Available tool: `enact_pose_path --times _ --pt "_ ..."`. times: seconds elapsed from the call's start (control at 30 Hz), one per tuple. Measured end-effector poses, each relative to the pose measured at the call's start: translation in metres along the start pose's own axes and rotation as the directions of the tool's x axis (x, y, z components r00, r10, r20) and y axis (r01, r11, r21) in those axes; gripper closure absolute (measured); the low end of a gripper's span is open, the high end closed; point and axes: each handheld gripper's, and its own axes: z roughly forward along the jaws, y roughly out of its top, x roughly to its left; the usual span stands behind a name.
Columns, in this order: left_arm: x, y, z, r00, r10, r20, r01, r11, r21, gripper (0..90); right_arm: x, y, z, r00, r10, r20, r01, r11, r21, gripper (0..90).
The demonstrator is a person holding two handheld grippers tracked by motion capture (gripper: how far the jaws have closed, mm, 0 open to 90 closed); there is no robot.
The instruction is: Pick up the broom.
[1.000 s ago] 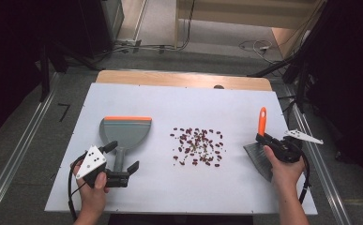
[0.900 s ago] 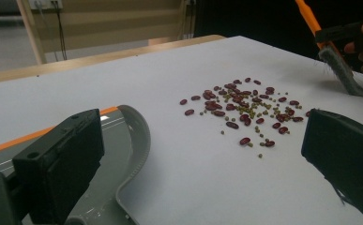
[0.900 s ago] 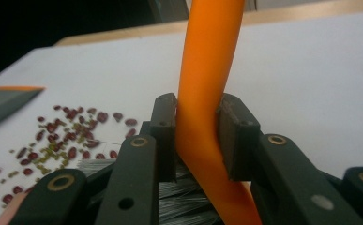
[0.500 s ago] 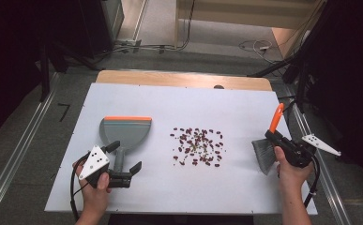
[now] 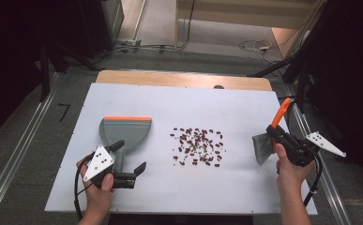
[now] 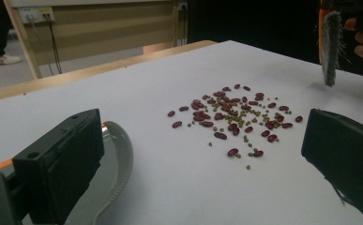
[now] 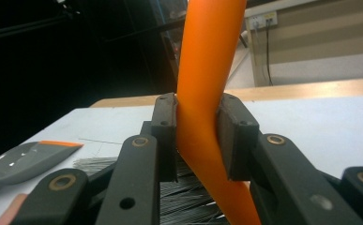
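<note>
Since the earlier frame we'd tilted the brush [image 5: 269, 136] w/ the right gripper [image 5: 278, 138], bristles lifted off the table [image 5: 245, 187]. High view: beans [image 5: 198, 146] between brush & dustpan [image 5: 124, 132]. Left gripper [image 5: 133, 169] view: jaws spread, nothing between. Right gripper view: jaws pinched the orange handle [image 7: 207, 93].
</note>
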Motion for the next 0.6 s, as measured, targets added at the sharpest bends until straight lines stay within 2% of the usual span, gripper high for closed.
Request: enact_pose_path --times 0.17,0.47,0.6 --pt "-0.006 0.006 0.006 0.9999 0.012 0.012 -0.012 0.9999 -0.005 0.0 0.013 0.006 0.005 0.9995 -0.016 -0.027 0.016 1.000 -0.008 69.2" --pt "-0.016 0.017 0.020 0.9972 0.014 0.074 -0.013 0.9999 -0.010 0.0 0.038 0.013 0.015 0.9964 -0.046 -0.071 0.046 0.999 -0.011 69.2" --pt "-0.020 0.022 0.026 0.9963 0.017 0.084 -0.016 0.9997 -0.017 0.0 0.047 0.013 0.021 0.9951 -0.054 -0.083 0.054 0.999 -0.005 69.2"
